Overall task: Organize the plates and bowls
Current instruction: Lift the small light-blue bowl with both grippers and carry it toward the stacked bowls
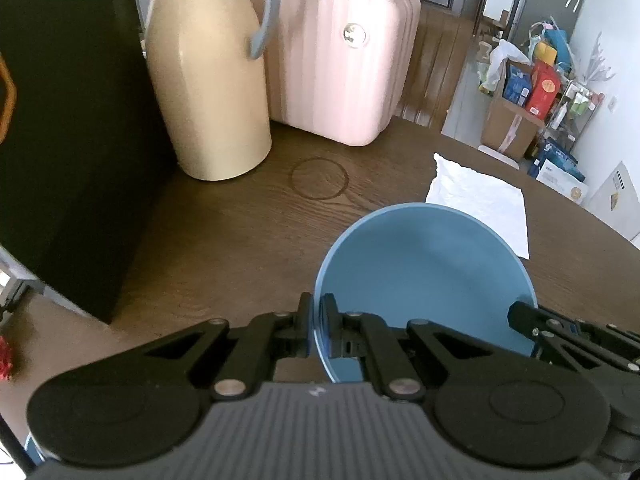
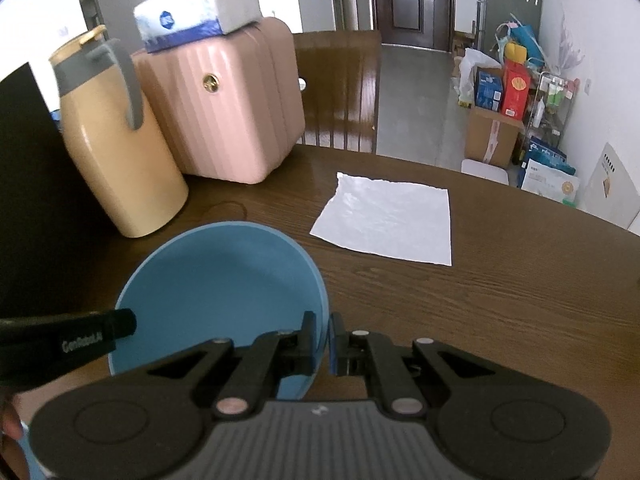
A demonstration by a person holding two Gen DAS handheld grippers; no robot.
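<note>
blue bowl pinched from both sides over a dark wood table

dark wood table (image 2: 500, 280) fills both wrist views, with a hallway door and stacked boxes far behind it. over the table sits the blue bowl (image 1: 424, 272), tilted, gripped at two points of its rim. the left tongs (image 1: 317, 322) are closed tight on the rim at about 8 o'clock of the bowl in the left view, one pad outside the wall and one inside. the right tongs (image 2: 323, 340) are clamped just as tight on the opposite rim, at about 4 o'clock of the bowl in the right view. each view shows the other tongs reaching in from the side, touching the bowl's far edge.

just beyond the bowl, toward 1 o'clock in both views, a white paper napkin (image 2: 388, 216) lies flat on the table, partly hidden by the bowl's rim in the left view. toward 10 o'clock stands a beige jug (image 2: 120, 156) with a grey handle, upright. just beside it, touching or nearly so, is a pink ribbed case (image 2: 228, 108), with a tissue pack (image 2: 196, 4) lying on top. a black box (image 1: 68, 136) stands at 9 o'clock, beside the jug. a faint ring mark (image 1: 319, 178) shows on the wood in front of the case.
</note>
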